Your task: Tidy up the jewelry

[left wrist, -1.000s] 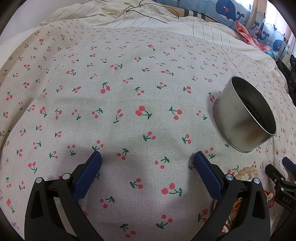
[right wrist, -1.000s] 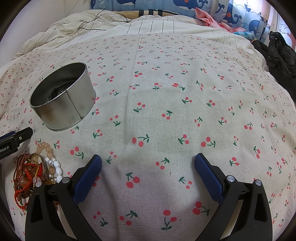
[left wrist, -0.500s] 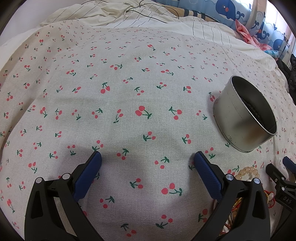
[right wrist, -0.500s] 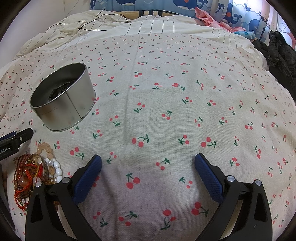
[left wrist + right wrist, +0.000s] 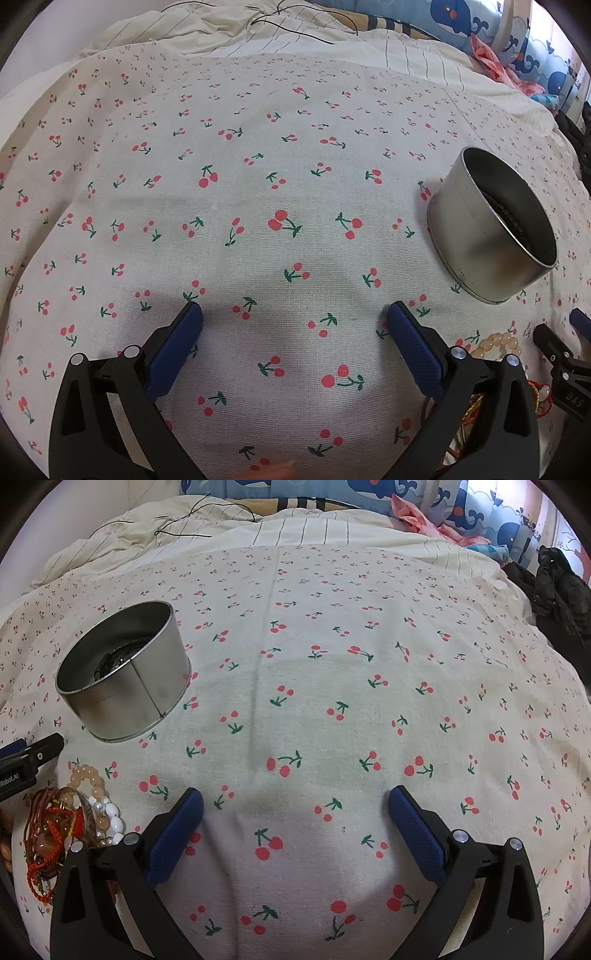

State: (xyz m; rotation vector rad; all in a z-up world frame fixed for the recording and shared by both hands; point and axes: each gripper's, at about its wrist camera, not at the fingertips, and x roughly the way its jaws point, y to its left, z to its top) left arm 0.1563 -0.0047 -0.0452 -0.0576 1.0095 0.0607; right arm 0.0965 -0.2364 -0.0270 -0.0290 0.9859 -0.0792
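Observation:
A round silver tin (image 5: 491, 229) stands open on the cherry-print cloth; it also shows in the right wrist view (image 5: 125, 675), with something dark inside. A heap of jewelry lies near the tin: a pale bead bracelet (image 5: 86, 775), a white pearl bracelet (image 5: 109, 814) and red and brown cords (image 5: 48, 830). The pale beads (image 5: 498, 341) show in the left wrist view behind my right finger. My left gripper (image 5: 293, 317) is open and empty, left of the heap. My right gripper (image 5: 295, 803) is open and empty, right of the heap.
The cherry-print cloth (image 5: 332, 664) covers a bed. A striped cream duvet with thin black cords (image 5: 184, 528) lies at the back. Blue whale-print pillows (image 5: 461, 502) and dark clothing (image 5: 557, 590) sit at the back right.

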